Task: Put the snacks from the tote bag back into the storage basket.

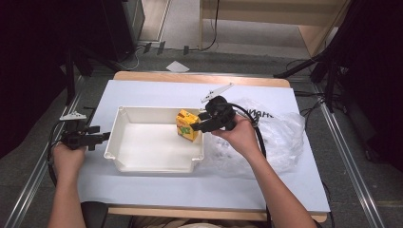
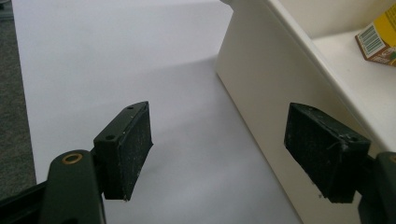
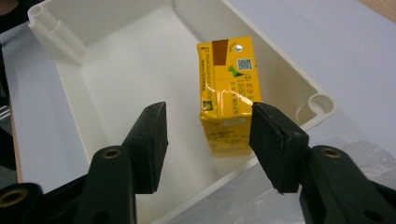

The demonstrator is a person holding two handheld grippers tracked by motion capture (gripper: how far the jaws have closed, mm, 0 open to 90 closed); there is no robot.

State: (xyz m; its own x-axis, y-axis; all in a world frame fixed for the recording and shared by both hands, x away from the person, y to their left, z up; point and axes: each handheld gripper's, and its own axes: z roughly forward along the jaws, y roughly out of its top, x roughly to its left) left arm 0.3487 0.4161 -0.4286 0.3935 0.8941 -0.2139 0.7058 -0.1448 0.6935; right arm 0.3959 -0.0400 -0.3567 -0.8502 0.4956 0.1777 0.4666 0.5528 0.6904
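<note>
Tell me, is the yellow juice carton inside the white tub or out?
Inside: the yellow carton stands on the floor of the white tub, near a corner.

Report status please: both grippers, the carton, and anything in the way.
Left gripper open, beside the bin. Right gripper open over the carton, pads not pressing. Carton upright in the bin's corner. Plastic bag beside the bin, not blocking.
</note>
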